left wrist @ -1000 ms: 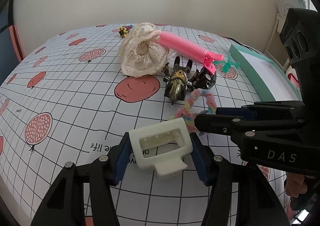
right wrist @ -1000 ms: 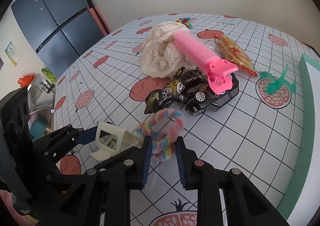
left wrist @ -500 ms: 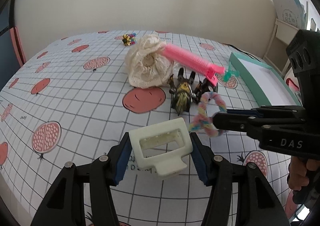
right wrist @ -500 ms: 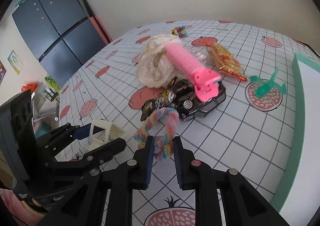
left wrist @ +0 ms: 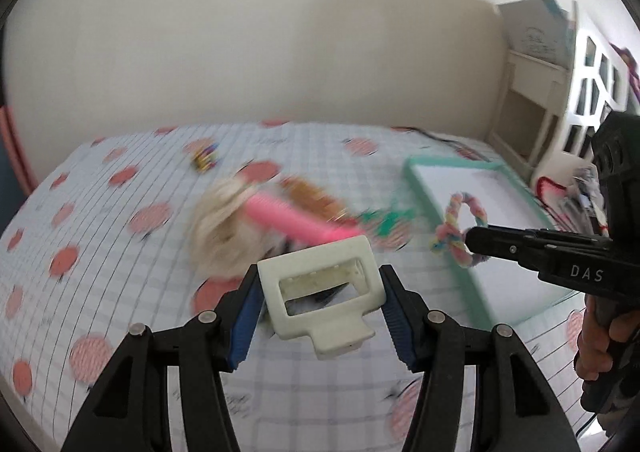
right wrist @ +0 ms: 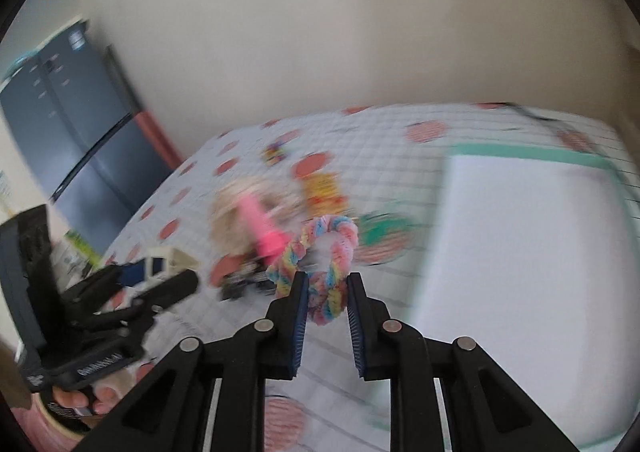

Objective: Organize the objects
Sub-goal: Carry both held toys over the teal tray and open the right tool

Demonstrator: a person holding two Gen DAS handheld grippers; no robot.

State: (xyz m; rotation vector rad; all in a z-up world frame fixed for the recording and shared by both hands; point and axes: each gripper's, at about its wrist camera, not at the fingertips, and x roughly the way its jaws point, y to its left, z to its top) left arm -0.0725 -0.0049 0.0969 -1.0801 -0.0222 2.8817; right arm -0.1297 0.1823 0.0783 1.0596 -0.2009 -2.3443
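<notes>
Both tools loaded, carried above the bed toward the tray.

Left tool (left wrist: 320, 300) clamped on cream hair claw (left wrist: 320, 294), held by its sides, aloft over the bedspread. Right tool (right wrist: 326, 300) pinched on rainbow rope ring (right wrist: 322, 264) at its twisted end, loop free, at the green tray's (left wrist: 448, 228) near rim; likely its drop spot. Background blurred.

Both wrist cameras look forward and down along their own fingers from well above the patterned bedcover (left wrist: 120, 236), the left facing the wall and green-rimmed tray (left wrist: 424, 188), the right angled leftward; both share the tray and pink comb (right wrist: 262, 228).
</notes>
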